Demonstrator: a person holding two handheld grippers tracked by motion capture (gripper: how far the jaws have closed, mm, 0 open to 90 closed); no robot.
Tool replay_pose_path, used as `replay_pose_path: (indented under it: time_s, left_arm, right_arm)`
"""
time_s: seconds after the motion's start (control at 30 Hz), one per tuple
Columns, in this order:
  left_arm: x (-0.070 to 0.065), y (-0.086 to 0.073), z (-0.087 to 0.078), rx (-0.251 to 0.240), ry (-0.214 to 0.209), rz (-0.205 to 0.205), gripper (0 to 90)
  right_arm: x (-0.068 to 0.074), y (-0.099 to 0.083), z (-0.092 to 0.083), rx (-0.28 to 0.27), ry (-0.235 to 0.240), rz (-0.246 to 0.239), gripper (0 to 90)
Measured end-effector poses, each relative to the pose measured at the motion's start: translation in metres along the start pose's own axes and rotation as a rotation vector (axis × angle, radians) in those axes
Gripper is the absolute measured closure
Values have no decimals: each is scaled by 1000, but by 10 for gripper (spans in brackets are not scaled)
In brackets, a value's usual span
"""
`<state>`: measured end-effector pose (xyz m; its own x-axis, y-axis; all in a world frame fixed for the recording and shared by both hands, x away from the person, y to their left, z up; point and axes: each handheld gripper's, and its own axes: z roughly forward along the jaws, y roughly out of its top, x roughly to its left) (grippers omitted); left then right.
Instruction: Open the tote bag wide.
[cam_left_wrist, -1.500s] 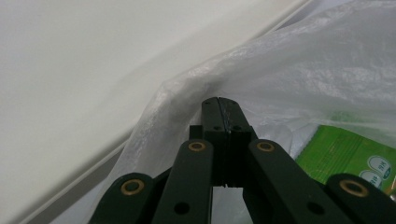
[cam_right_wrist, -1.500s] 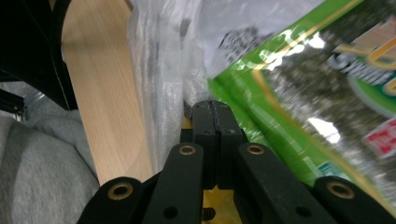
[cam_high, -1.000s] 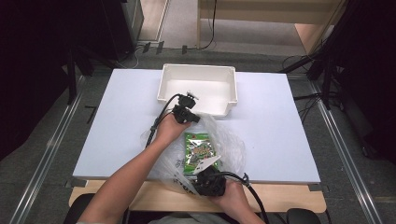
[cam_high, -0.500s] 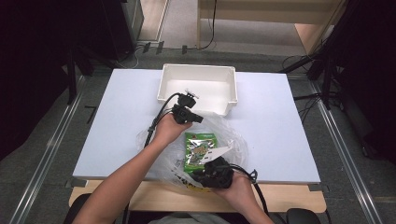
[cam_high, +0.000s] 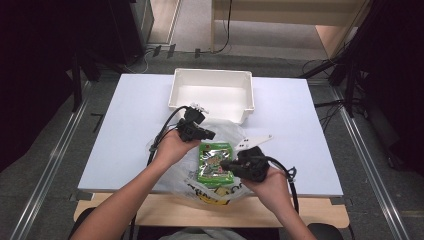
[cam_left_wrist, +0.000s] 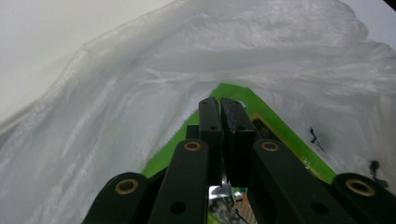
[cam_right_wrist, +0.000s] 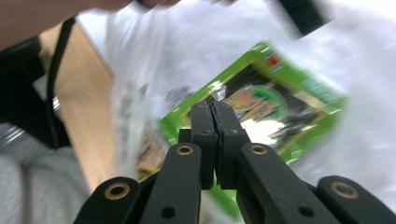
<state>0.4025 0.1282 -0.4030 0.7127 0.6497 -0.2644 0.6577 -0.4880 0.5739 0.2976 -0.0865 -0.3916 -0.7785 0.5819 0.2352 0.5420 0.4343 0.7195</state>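
Observation:
A clear plastic bag (cam_high: 227, 131) lies crumpled on the white table, with a green snack packet (cam_high: 214, 162) inside it. My left gripper (cam_high: 209, 134) sits at the bag's far edge. In the left gripper view its jaws (cam_left_wrist: 219, 105) are shut, a sliver of film is caught between them, and the bag (cam_left_wrist: 140, 93) tents over the packet (cam_left_wrist: 275, 126). My right gripper (cam_high: 225, 164) reaches in from the right beside the packet. Its jaws (cam_right_wrist: 212, 108) have just closed in front of the blurred packet (cam_right_wrist: 285, 105). I cannot tell whether film is pinched there.
An empty white bin (cam_high: 212, 75) stands at the back middle of the table (cam_high: 125, 125), just beyond the bag. A wooden strip (cam_high: 165, 202) runs along the near edge. Cables trail from both grippers over the person's hands.
The right hand has risen and moved forward from the table's near edge to beside the packet. The left hand has shifted a little and lifted. The bag has been pulled up and reshaped.

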Motion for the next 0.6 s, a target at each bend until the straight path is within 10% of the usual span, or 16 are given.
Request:
replay_pose_path:
  time_s: [0.6]
  left_arm:
    - [-18, -52, -10, -11, -23, -4, 880]
  right_arm:
    - [-62, -1, 16, 17, -157, 104, 900]
